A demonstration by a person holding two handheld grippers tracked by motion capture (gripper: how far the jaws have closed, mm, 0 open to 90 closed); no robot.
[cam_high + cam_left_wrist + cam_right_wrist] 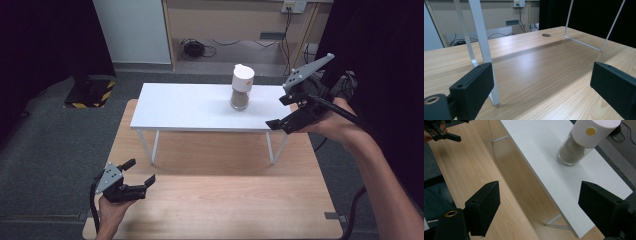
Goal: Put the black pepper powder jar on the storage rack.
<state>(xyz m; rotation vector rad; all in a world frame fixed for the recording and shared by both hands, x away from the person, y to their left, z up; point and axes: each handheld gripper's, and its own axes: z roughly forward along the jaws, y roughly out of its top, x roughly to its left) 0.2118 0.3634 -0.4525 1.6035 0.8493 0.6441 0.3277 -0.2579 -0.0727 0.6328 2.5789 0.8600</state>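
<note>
A white-lidded jar [242, 87] of brownish powder stands on a white shelf [190, 107] above the wooden tabletop [220, 200], ahead of the right tool.

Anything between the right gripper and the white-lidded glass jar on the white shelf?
Nothing visible. The right gripper, jaws open, hangs at the right end of the white raised shelf; the glass jar with white lid and brownish contents stands beyond it, with bare shelf top between them.
</note>
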